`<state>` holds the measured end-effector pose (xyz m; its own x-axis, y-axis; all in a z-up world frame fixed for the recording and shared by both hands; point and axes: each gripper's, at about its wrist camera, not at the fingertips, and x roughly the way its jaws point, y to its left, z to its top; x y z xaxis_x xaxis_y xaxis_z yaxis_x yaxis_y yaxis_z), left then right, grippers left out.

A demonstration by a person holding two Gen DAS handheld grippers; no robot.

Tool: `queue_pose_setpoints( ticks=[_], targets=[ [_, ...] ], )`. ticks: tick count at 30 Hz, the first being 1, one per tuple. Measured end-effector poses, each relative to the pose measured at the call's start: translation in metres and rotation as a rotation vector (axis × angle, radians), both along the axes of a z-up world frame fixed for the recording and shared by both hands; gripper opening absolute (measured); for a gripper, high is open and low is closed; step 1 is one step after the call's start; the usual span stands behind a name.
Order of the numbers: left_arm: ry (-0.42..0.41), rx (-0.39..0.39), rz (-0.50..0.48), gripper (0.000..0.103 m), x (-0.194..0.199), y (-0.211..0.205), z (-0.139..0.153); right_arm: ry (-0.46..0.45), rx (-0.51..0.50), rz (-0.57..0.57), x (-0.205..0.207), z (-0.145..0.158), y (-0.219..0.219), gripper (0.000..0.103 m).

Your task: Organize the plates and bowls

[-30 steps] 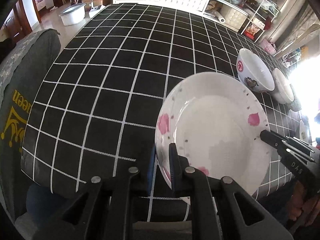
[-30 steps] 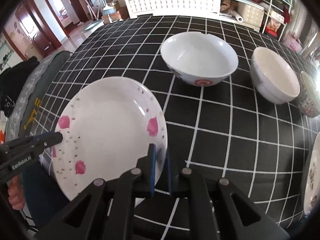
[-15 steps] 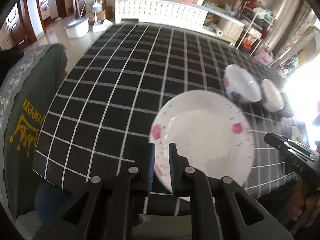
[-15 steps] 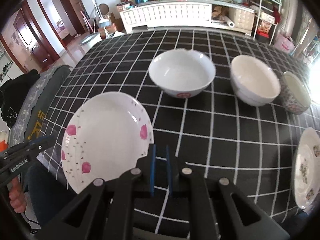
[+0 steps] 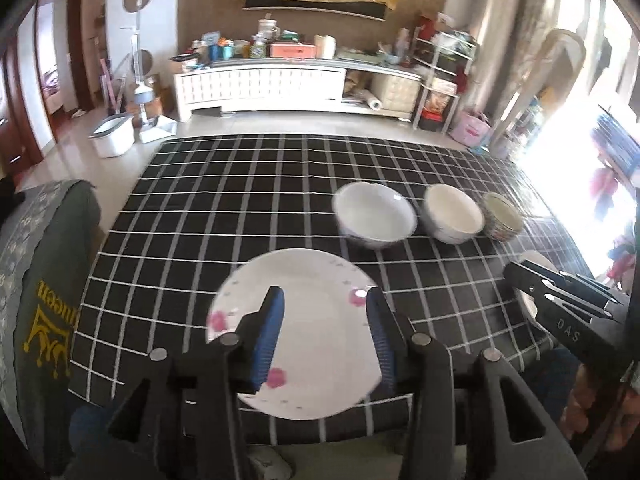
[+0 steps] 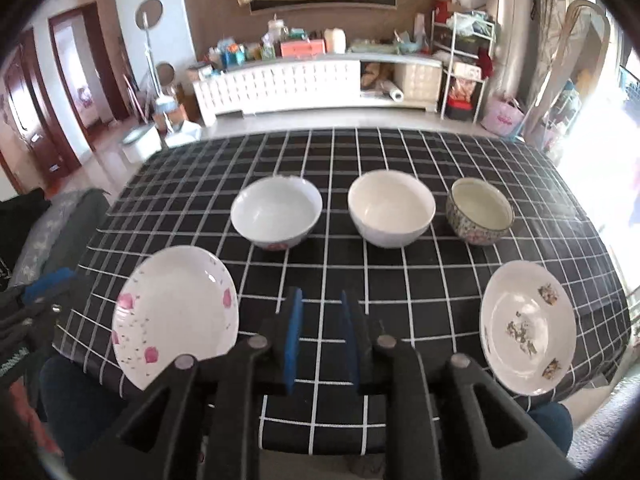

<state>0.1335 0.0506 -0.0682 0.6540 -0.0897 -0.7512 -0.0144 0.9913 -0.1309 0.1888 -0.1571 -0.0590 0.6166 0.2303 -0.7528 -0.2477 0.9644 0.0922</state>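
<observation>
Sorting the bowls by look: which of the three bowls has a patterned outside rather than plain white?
The patterned bowl at the right end of the row, smallest, nearest the bright window. The left bowl and middle bowl are mainly white outside.

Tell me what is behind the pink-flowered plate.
Behind the pink-flowered plate stands a white bowl on the checked tablecloth. The cloth under the plate is hidden.

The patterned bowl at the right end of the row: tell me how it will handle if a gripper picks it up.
The patterned bowl looks like glazed ceramic, so probably rigid, breakable if dropped, and fairly heavy for its size. Its glossy rim may slip between pads. Its walls look steep and its base broad, so it should sit steady rather than tip on the checked tablecloth.
</observation>
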Motion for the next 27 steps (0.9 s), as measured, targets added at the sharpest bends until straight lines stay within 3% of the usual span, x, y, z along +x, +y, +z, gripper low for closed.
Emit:
queue_pose_setpoints(
  ticks=[2, 5, 8, 13, 19, 24, 27],
  targets=[
    [-0.006, -0.007, -0.018, 0.045, 0.001, -0.010, 0.002, 0.009, 0.015, 0.012, -0.002, 0.002, -0.008, 0.026],
    [-0.012, 0.005, -0.060, 0.045, 0.000, -0.031, 0.004, 0.005, 0.125, 0.014, -0.003, 0.006, -0.030, 0.026],
    [-0.048, 0.015, -0.104, 0.045, 0.001, -0.050, 0.009, -0.013, 0.092, -0.053, -0.001, 0.009, -0.047, 0.029],
    [-0.040, 0.002, -0.155, 0.045, 0.012, -0.085, 0.016, -0.059, 0.091, -0.080, -0.004, 0.020, -0.080, 0.057],
    [-0.042, 0.011, -0.230, 0.045, 0.028, -0.136, 0.023, -0.075, 0.047, -0.090, -0.004, 0.025, -0.117, 0.059],
    [0.020, -0.075, -0.293, 0.049, 0.048, -0.176, 0.016, -0.055, 0.043, -0.135, 0.000, 0.023, -0.158, 0.059],
    [0.018, -0.029, -0.300, 0.049, 0.059, -0.200, 0.010, -0.023, 0.028, -0.163, 0.004, 0.017, -0.178, 0.059]
  ],
)
